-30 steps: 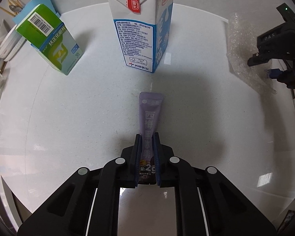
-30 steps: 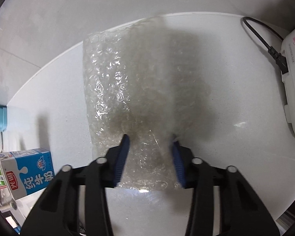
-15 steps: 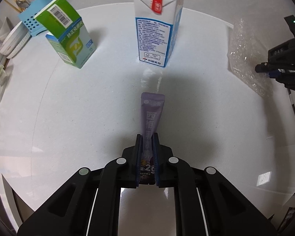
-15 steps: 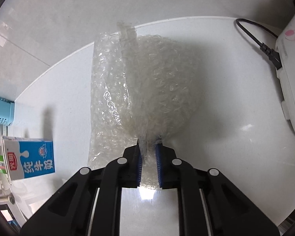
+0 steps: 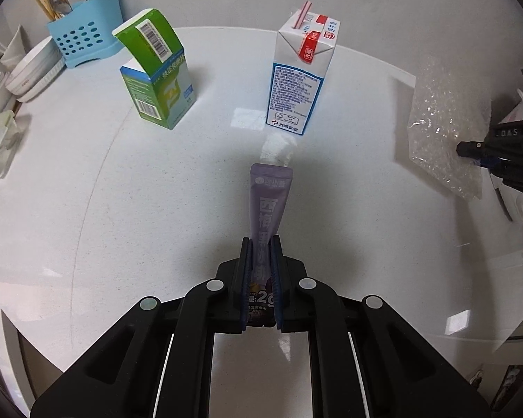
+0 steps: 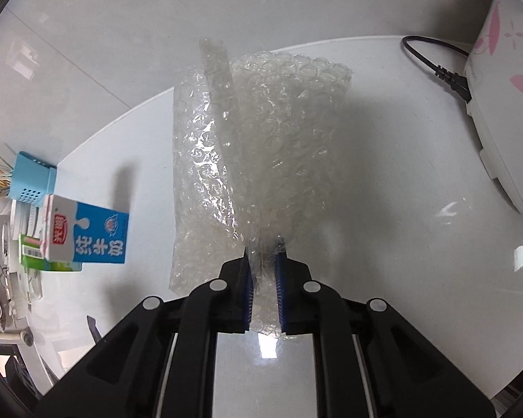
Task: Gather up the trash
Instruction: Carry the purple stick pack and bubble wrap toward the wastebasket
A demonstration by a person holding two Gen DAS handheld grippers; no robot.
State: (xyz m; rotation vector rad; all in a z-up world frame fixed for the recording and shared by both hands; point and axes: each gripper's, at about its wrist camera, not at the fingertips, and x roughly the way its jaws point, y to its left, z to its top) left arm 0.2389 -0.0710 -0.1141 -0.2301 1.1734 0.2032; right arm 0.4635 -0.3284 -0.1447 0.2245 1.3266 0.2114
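My left gripper is shut on a purple snack sachet and holds it above the white table. My right gripper is shut on a sheet of clear bubble wrap, lifted off the table; it also shows in the left wrist view with the right gripper at the far right. A blue and white milk carton and a green and blue box stand upright on the table beyond the sachet. In the right wrist view the carton is at the left.
A blue utensil holder and stacked white bowls sit at the table's back left. A white appliance with pink flowers and its black power plug lie at the right.
My right gripper has closed on the bubble wrap and raised it off the table. My left gripper has lifted and pulled back with the sachet, so the carton and box look farther away.
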